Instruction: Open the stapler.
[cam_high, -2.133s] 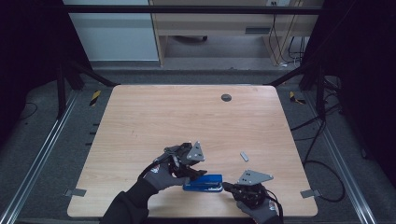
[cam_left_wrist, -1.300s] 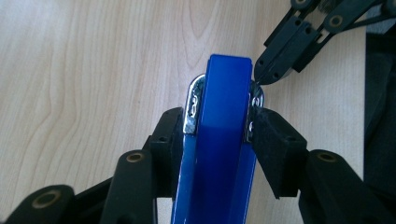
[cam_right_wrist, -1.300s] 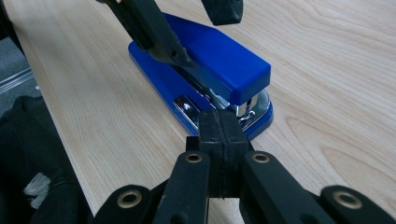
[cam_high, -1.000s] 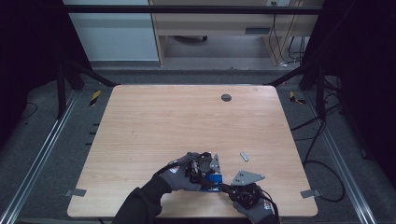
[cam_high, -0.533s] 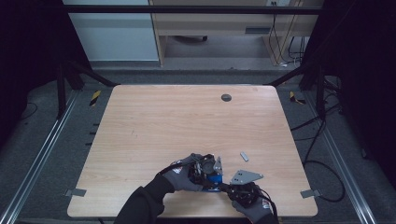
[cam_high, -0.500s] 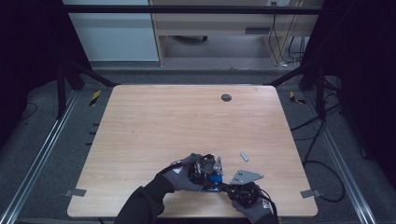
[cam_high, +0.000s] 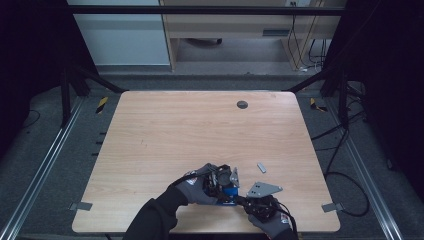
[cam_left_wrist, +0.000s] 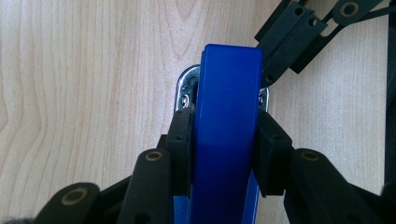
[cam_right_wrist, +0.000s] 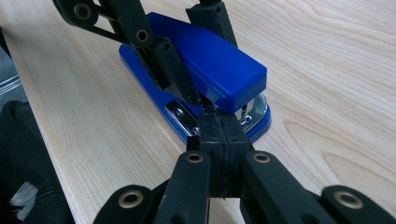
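1. Setting: a light wood-grain bench (cam_high: 200, 135) stands on grey carpet inside a dark frame, with a pale cabinet and a wooden desk behind it.
2. Your left tongs (cam_left_wrist: 224, 144) have just been closing; their pads now press on both sides of the blue stapler's (cam_left_wrist: 226, 116) top arm.
3. The stapler lies on the bench near its front edge, between your two gloved hands, chrome nose pointing away from your left tongs.
4. Your right tongs (cam_right_wrist: 219, 126) are closed, pads together, with their tip at the stapler's nose, under the lip of its blue top; whether anything is pinched there cannot be told.
5. A small grey piece (cam_high: 261, 167) lies just beyond the right tongs.
6. No brand, label or writing can be read on the stapler.
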